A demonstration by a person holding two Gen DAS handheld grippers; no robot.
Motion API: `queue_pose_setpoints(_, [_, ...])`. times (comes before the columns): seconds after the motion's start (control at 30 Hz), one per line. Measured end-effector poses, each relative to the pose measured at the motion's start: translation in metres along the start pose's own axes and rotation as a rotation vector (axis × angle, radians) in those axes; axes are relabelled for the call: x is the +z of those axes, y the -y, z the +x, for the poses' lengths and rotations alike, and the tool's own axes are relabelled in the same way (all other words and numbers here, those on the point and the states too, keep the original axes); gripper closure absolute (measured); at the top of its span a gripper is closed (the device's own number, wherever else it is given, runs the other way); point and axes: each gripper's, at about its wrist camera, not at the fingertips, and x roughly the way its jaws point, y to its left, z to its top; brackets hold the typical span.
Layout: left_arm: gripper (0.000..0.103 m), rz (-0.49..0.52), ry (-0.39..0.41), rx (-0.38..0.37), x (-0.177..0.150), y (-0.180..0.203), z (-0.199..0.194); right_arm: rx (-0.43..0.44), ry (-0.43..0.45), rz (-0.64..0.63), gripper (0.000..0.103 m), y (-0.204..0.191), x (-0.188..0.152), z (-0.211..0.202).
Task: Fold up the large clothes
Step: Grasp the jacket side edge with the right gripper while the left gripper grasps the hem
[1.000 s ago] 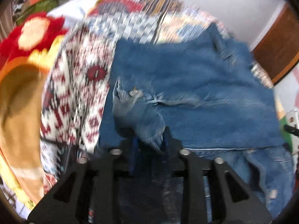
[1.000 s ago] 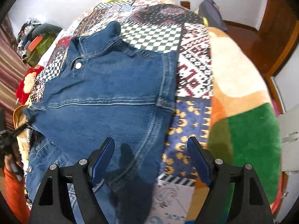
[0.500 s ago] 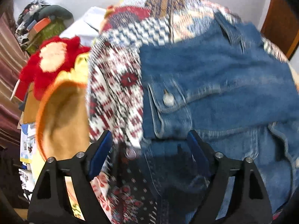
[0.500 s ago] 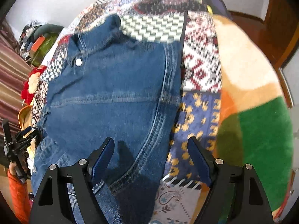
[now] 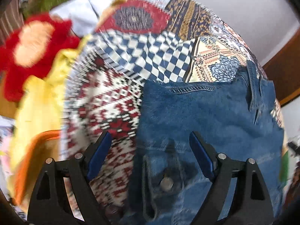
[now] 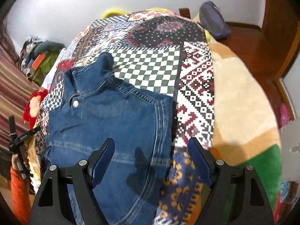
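A blue denim jacket [image 5: 206, 112] lies folded on the patchwork quilt [image 5: 140, 52], collar towards the far side. My left gripper [image 5: 149, 136] hangs open over the jacket's left edge, half above the quilt; nothing is between its pads. A metal snap [image 5: 166, 184] shows on the denim just below it. In the right wrist view the jacket [image 6: 112, 127] fills the centre-left, with its collar snap [image 6: 75, 104] visible. My right gripper [image 6: 151, 142] stands open above the jacket's right sleeve seam, holding nothing. The left gripper [image 6: 18, 138] appears at the far left in a hand with an orange sleeve.
A red plush toy [image 5: 31, 43] and yellow cloth lie left of the quilt. A beige, orange and green fleece blanket [image 6: 234, 103] covers the bed's right side. A purple bag [image 6: 213, 24] sits at the far end near a wooden floor. Clutter is piled at the back left [image 6: 41, 56].
My left gripper let go of the denim flap it was pinching, opened wide and drew back along the jacket's left edge. The right gripper drifted a little and stayed open.
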Motion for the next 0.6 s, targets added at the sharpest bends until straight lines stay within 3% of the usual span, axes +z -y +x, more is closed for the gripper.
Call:
queue_pose_setpoints(0.1, [0.019,-0.024,-0.043,-0.027,0.005,-0.001,0.026,0.053,-0.034,0.065,0.024,0.013,0.007,0.026])
queue_pose_setpoints(0.17, [0.034,-0.027,-0.05,-0.041,0.007,0.0,0.037,0.077,-0.051,0.109,0.025,0.021,0.009,0.04])
queue_pose_setpoints(0.3, [0.046,-0.061,0.002,-0.029,0.009,-0.002,0.044,0.11,-0.05,0.135,0.048,0.027,0.013,0.056])
queue_pose_setpoints(0.33, [0.065,-0.065,0.024,-0.035,0.009,-0.003,0.042,0.113,-0.043,0.117,0.066,0.025,0.014,0.057])
queue_pose_setpoints(0.37, [0.085,-0.07,0.03,-0.05,0.011,-0.004,0.041,0.118,-0.046,0.094,0.074,0.022,0.016,0.058])
queue_pose_setpoints(0.43, [0.087,-0.113,0.012,-0.08,0.014,-0.01,0.044,0.097,-0.041,0.053,0.085,0.015,0.017,0.059])
queue_pose_setpoints(0.6, [0.098,-0.108,0.044,-0.051,0.015,-0.01,0.031,0.062,0.029,-0.068,0.091,-0.007,0.036,0.045])
